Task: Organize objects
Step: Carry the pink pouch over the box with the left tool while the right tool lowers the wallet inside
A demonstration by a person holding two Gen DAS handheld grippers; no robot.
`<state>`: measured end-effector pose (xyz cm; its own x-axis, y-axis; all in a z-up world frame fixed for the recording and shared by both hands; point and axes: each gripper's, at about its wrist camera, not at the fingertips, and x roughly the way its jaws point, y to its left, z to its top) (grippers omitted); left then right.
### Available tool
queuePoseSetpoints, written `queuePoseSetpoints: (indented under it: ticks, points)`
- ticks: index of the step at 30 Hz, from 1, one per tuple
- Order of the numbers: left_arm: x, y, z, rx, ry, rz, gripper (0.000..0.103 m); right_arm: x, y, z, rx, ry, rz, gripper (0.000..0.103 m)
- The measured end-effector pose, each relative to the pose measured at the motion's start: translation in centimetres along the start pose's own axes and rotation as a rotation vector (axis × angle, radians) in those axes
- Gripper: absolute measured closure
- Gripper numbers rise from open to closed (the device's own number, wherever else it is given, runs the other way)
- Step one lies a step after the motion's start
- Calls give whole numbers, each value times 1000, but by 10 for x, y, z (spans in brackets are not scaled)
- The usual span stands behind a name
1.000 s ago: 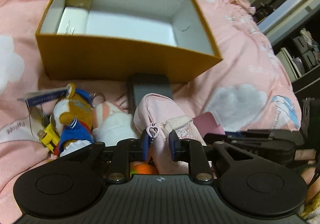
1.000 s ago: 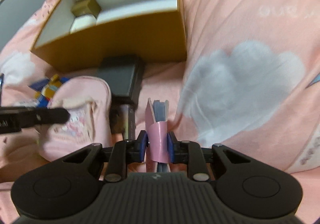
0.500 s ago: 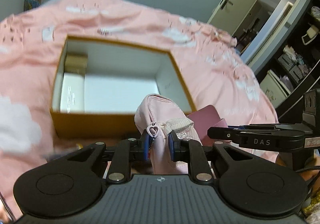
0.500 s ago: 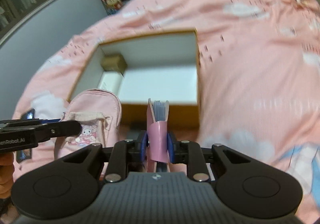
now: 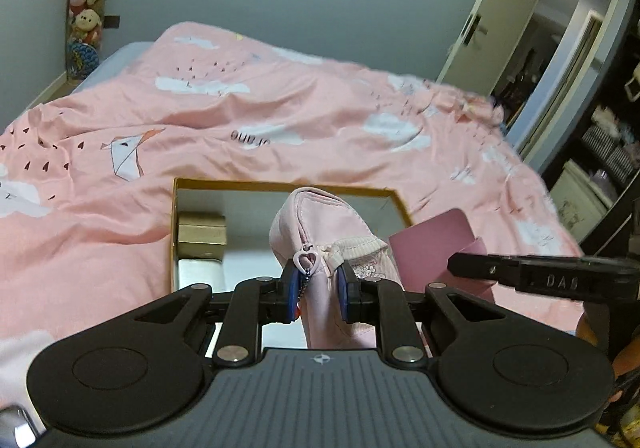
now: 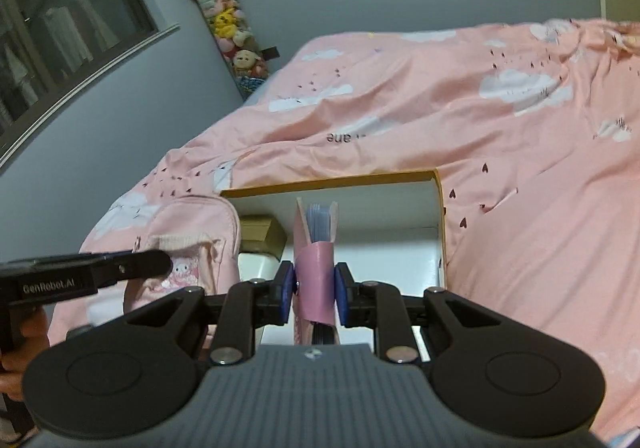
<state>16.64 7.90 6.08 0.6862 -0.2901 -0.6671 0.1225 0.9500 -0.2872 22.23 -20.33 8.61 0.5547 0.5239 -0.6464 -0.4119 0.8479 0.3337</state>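
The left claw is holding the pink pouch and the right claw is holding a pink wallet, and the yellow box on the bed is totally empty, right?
Not quite: the yellow box isn't empty. The left wrist view shows a small gold box and a white box inside. The left gripper does hold the pink pouch, and the right gripper the pink wallet.

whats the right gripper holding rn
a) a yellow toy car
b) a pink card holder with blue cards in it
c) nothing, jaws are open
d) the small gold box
b: in the right wrist view the right gripper is clamped on the pink card holder, whose blue cards show at its top, held up in front of the open box.
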Motion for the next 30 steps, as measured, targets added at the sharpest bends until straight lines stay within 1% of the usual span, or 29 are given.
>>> queuePoseSetpoints:
  ticks: [5, 8, 10, 12, 16, 22, 26, 28, 30]
  points:
    - [44, 15, -6, 7, 76, 53, 82, 46, -15, 1, 67, 73, -15, 80]
    - [58, 26, -12, -16, 112, 44, 82, 73, -27, -4, 111, 135, -15, 80]
    - [66, 34, -14, -34, 130, 47, 82, 90, -33, -9, 146, 180, 0, 80]
    - [69, 42, -15, -49, 138, 48, 82, 105, -36, -14, 173, 223, 23, 80]
    - [62, 56, -8, -90, 122, 5, 82, 140, -38, -21, 245, 301, 83, 80]
    - [56, 69, 5, -97, 109, 45, 82, 183, -28, -29, 314, 380, 156, 80]
    - [60, 72, 7, -76, 113, 80, 82, 200, -21, -34, 353, 420, 201, 80]
    - [62, 74, 6, -67, 120, 90, 82, 206, -17, -35, 344, 437, 203, 80]
    - [63, 75, 6, -63, 122, 96, 82, 208, -12, -36, 314, 450, 185, 80]
